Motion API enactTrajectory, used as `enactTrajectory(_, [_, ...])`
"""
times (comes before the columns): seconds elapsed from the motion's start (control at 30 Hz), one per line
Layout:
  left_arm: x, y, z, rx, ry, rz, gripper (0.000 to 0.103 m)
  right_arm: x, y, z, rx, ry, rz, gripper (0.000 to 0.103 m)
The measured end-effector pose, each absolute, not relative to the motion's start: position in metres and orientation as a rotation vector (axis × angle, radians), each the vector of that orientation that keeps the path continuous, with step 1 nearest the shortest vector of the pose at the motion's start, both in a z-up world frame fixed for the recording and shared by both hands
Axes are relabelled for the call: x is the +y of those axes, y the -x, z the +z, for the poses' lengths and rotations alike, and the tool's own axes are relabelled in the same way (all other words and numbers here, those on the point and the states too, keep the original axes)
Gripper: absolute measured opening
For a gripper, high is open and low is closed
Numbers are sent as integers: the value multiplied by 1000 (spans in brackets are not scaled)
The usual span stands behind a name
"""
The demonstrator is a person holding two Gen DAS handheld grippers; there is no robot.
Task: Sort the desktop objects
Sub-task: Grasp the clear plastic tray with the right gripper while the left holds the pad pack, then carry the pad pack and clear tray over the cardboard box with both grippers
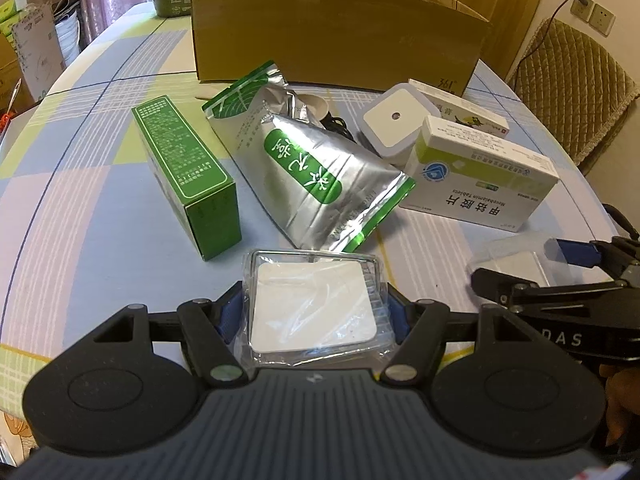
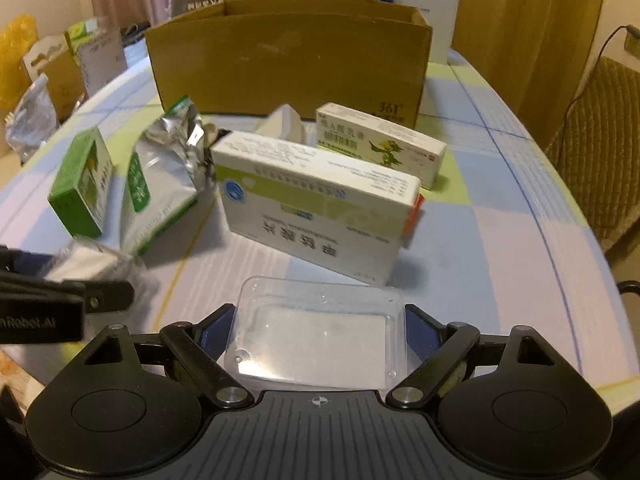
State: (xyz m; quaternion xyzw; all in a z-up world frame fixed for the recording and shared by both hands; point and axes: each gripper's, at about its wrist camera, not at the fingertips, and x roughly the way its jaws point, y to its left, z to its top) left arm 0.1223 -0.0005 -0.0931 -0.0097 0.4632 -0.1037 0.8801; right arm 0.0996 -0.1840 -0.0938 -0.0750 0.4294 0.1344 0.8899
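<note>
My left gripper (image 1: 314, 312) is shut on a clear plastic tray (image 1: 312, 308) with a white pad inside, held just above the checked tablecloth. My right gripper (image 2: 318, 330) is shut on an empty clear plastic shell (image 2: 316, 336), its blue pads against both sides. In the left wrist view that shell (image 1: 516, 262) and the right gripper's fingers (image 1: 568, 252) show at the right edge. Ahead lie a green box (image 1: 184, 172), a silver tea pouch (image 1: 320, 184), a white medicine box (image 1: 480, 184), an ointment box (image 2: 380, 144) and a white square case (image 1: 394, 120).
An open cardboard box (image 1: 336, 36) stands upright behind the items, with more cartons behind it. A quilted chair (image 1: 576, 88) is off the table's right side. Bags and boxes (image 2: 60, 68) crowd the far left. Bare tablecloth (image 2: 500, 240) lies to the right.
</note>
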Motion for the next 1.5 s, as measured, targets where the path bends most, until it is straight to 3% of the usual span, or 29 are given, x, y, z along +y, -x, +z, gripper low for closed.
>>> enactTrajectory(0.33, [-3,-122,-95,957,-3,-206,66,-191,-101,-100,928,124,221,87])
enactTrajectory(0.47, [-5,-122,-94,955,-15,-197,65,-194,-100,-100,927,113,224,83])
enactTrajectory(1.5, [-24,-106,8,791,-11,-219,65,-218,-77,6,739,33,283,82])
